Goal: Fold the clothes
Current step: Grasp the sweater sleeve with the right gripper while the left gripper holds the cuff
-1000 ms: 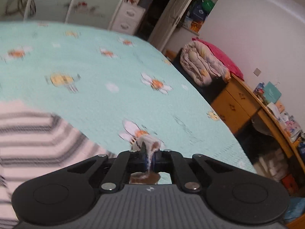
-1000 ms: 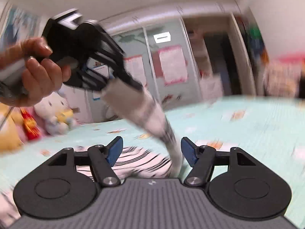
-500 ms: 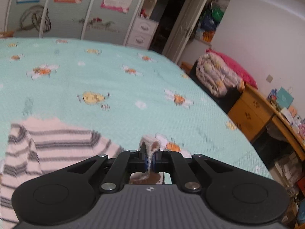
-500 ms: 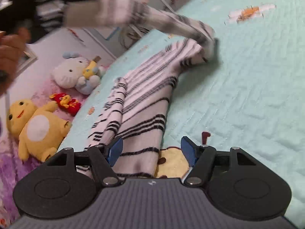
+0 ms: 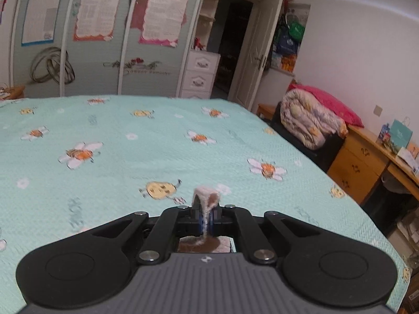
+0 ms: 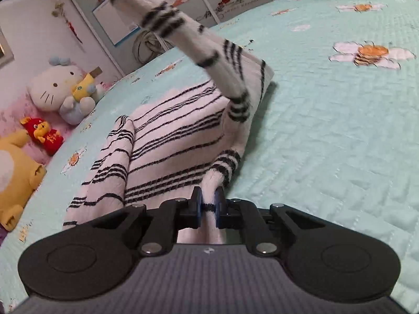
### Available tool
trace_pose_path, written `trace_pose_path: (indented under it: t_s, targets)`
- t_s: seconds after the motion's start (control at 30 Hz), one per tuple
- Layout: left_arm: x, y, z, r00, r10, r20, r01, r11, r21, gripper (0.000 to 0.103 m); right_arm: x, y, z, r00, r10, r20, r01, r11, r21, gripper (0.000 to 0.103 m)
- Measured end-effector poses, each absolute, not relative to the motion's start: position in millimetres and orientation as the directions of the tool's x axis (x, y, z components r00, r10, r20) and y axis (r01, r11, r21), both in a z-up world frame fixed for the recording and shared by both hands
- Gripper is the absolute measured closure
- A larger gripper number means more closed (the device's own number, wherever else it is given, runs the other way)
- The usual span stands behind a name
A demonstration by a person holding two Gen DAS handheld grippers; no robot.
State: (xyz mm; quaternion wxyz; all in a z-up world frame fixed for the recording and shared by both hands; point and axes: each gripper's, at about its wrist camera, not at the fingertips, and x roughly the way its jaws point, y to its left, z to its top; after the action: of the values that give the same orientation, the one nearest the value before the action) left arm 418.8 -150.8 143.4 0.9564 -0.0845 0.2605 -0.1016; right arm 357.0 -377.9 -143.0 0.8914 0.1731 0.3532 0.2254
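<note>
Striped knit sweater (image 6: 178, 130) lies on the bedspread (image 6: 327, 130): my left gripper (image 5: 205, 218) is clamped on its cuff, my right gripper (image 6: 208, 210) has just closed on the hem, so I can stretch it flat for folding.

Striped sweater (image 6: 170, 136) partly lifted off bedspread (image 6: 327, 130)

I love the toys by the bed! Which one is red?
The small red doll, lying between the white cat plush and the big yellow plush. The others are white and yellow.

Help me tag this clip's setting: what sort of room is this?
Most likely a bedroom: a wide bed under a mint-green bee-print quilt, plush toys beside it, and a rolled floral duvet.
</note>
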Motion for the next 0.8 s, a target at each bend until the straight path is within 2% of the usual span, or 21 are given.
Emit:
trace_pose_path:
  t_s: [0.1, 0.2, 0.3, 0.47, 0.63, 0.8]
  targets:
    - [403, -115, 159, 0.882, -0.217, -0.418, 0.127, 0.964, -0.232, 0.101, 350, -367, -133, 0.678, 0.502, -0.537, -0.309, 0.857, 0.412, 0.094]
    - [375, -69, 173, 0.926, -0.188, -0.329, 0.092, 0.953, -0.287, 0.1, 341, -331, -113, 0.712, 0.467, -0.524, -0.408, 0.883, 0.232, 0.094]
    - [343, -13, 166, 0.952, -0.09, -0.293, -0.015, 0.941, -0.339, 0.1, 332, -300, -106, 0.709, 0.46, -0.534, -0.48, 0.87, 0.112, 0.094]
    - [304, 64, 108, 0.932, 0.087, -0.351, -0.236, 0.882, -0.409, 0.101, 324, -265, -110, 0.686, 0.456, -0.566, -0.559, 0.829, -0.009, 0.093]
    - [288, 100, 54, 0.904, 0.082, -0.419, -0.305, 0.811, -0.499, 0.101, 322, -262, -115, 0.674, 0.459, -0.578, -0.577, 0.816, -0.025, 0.094]
    - [292, 104, 64, 0.931, 0.021, -0.365, -0.23, 0.81, -0.539, 0.101, 332, -261, -106, 0.662, 0.482, -0.573, -0.573, 0.819, 0.026, 0.095]
